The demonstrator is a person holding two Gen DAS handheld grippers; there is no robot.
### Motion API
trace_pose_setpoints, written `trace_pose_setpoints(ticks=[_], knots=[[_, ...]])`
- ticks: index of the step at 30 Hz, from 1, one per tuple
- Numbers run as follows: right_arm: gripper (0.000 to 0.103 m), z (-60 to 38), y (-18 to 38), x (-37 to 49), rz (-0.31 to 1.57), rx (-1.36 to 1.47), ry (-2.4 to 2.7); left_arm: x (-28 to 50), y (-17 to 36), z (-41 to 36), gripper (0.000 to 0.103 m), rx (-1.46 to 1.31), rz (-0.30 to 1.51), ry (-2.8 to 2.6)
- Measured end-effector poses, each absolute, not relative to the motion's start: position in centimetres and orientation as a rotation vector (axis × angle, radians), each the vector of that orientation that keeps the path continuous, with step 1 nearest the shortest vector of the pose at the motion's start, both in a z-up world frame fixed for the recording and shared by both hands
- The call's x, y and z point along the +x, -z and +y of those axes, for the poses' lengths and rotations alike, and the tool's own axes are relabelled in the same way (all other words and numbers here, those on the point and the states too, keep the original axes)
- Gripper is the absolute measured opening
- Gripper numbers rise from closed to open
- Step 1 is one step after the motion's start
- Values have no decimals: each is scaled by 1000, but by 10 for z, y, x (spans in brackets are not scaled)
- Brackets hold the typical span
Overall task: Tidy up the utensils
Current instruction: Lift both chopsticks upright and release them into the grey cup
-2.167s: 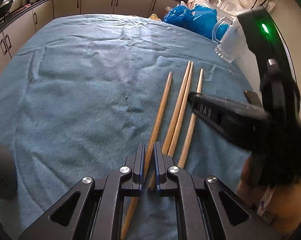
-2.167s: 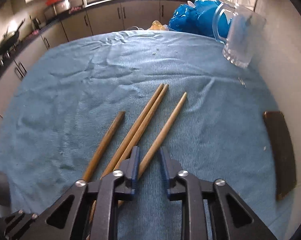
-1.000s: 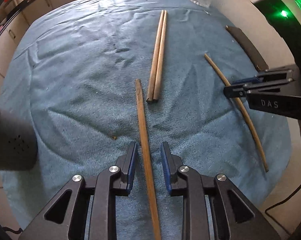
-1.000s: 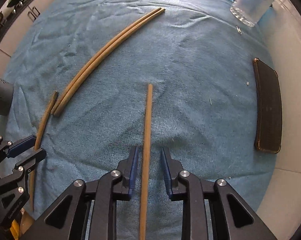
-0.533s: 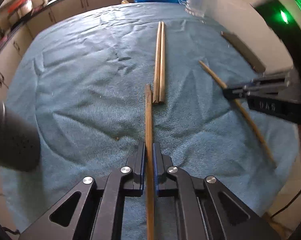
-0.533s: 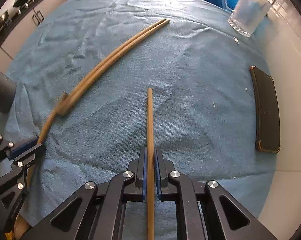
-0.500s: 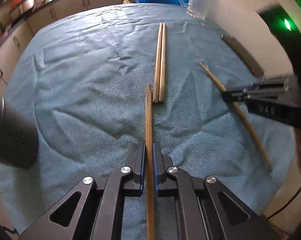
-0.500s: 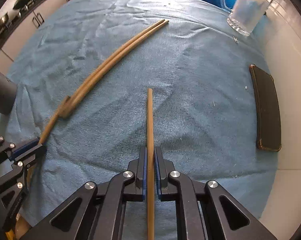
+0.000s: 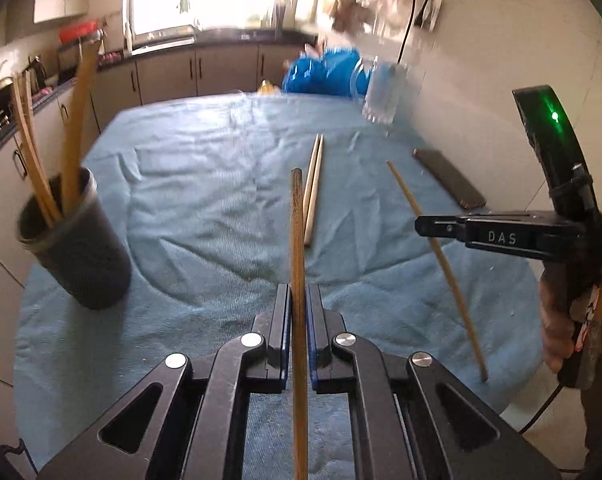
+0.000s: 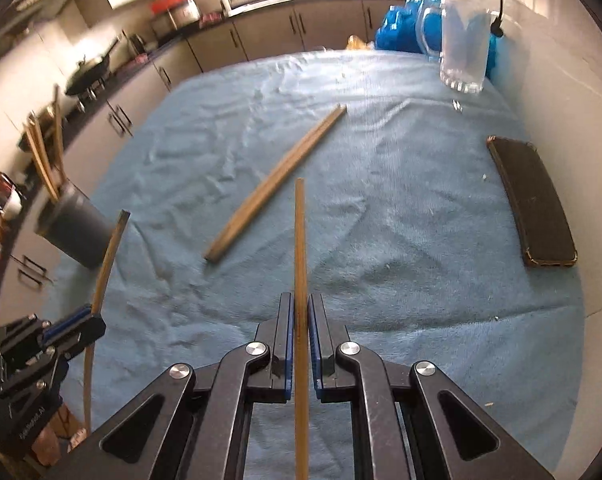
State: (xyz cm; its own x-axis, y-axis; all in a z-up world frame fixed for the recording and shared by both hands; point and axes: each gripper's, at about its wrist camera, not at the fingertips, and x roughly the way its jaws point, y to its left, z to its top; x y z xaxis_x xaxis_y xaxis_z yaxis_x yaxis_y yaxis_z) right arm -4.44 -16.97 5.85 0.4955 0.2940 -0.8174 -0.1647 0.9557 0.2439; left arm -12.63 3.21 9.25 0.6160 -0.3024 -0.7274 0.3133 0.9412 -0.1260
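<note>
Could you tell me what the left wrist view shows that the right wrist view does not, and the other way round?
Only the left wrist view shows the hand holding the right gripper. Only the right wrist view shows the frying pan on the far counter. Both show the dark holder, the chopstick pair lying on the blue towel, the glass mug, and each gripper's jaws shut on one chopstick.

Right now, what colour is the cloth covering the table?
Blue; the cloth shows best in the right wrist view.
</note>
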Motion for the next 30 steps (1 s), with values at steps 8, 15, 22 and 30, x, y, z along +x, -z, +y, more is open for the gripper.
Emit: trace_pose_setpoints(ticks=[8, 15, 22, 30], knots=[[8, -148, -110, -72, 830, 167, -335, -149, -134, 64, 7, -83, 666, 327], [8, -109, -155, -74, 669, 207, -413, -158, -180, 120, 7, -172, 507, 250], [8, -51, -190, -61, 531, 259, -520, -136, -212, 178, 7, -247, 382, 121], [8, 20, -209, -20, 410, 338, -590, -87, -219, 228, 7, -387, 307, 61]])
